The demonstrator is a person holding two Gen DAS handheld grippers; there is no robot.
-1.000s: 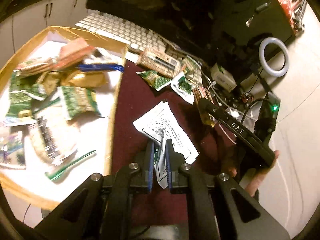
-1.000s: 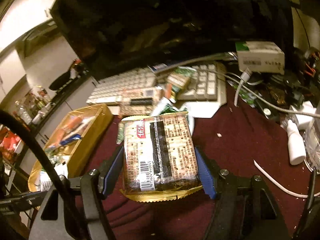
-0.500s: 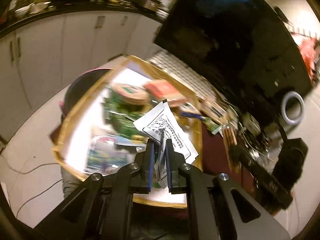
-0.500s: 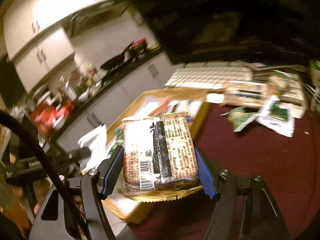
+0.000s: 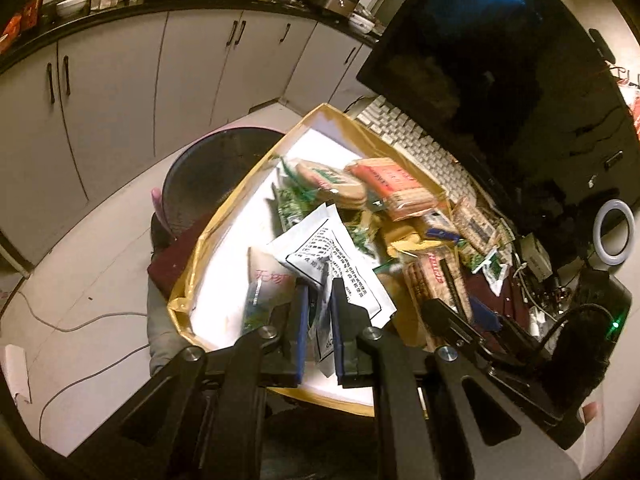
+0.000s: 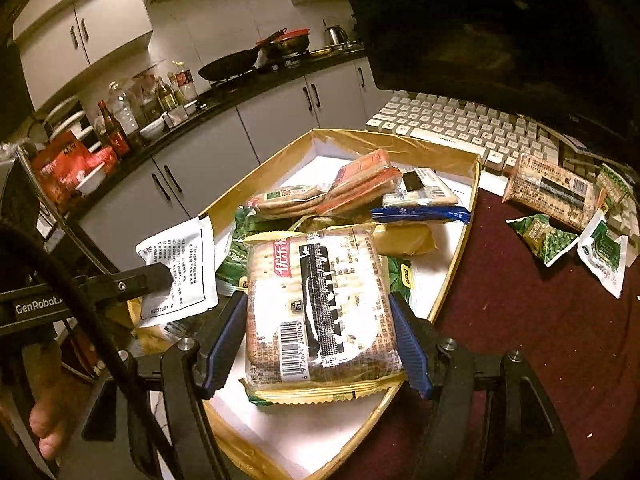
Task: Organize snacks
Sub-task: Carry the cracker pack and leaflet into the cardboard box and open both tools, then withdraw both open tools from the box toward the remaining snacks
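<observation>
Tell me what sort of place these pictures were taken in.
Most likely a home kitchen with a desk set up in it. A counter with a frying pan and oil bottles runs above white cabinets, while a keyboard and a dark monitor stand on the maroon-covered table.

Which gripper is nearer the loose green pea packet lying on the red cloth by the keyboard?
Right. The right gripper, shut on a cracker pack over the gold box, has the pea packet just beyond the box's wall; the left gripper hangs off the box's opposite side.

Both wrist views look steeply down, close — sharing the snack box (image 5: 256, 184).
</observation>
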